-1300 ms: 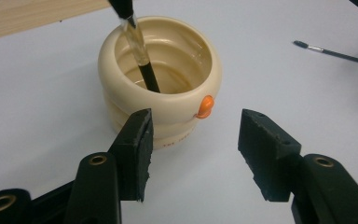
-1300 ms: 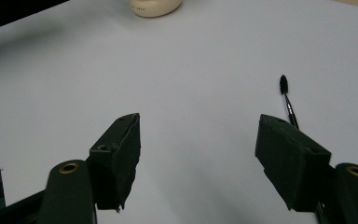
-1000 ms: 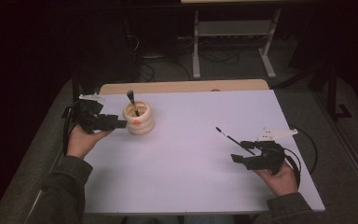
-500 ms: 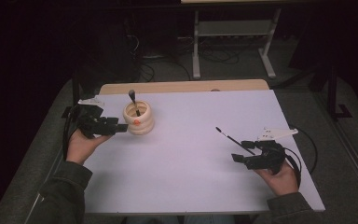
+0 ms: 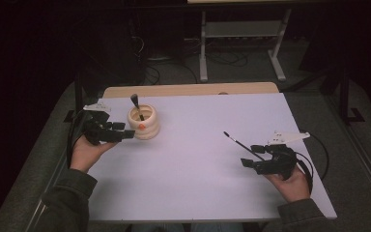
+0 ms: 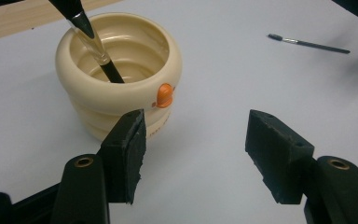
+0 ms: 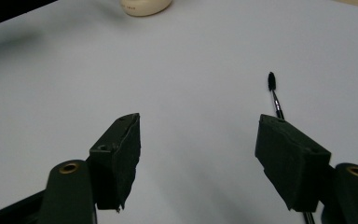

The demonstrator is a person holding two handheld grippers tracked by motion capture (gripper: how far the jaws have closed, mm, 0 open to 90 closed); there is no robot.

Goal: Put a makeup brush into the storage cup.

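A cream ribbed pot (image 5: 143, 122) with an orange knob stands at the back left of the white table top (image 5: 188, 164). A black brush (image 5: 136, 105) leans inside it, bristles up. My left gripper (image 5: 128, 134) is just left of the pot, open; in the left gripper view the pot (image 6: 121, 79) and its brush (image 6: 91, 39) lie beyond the left jaw, outside my left gripper (image 6: 196, 140). A second thin brush (image 5: 239, 143) lies flat at the right. My right gripper (image 5: 249, 163) sits open just behind it; this brush (image 7: 275, 95) runs under the right jaw of my right gripper (image 7: 198, 149).
A strip of bare wood (image 5: 188, 89) edges the table at the back. Beyond it, on the dark floor, stands a metal frame (image 5: 241, 43) with cables. The second brush (image 6: 307, 43) shows far off in the left gripper view, the pot (image 7: 144, 5) at the top of the right one.
The left gripper has shifted slightly toward the near side beside the pot. The right hand and both brushes have stayed where they were.
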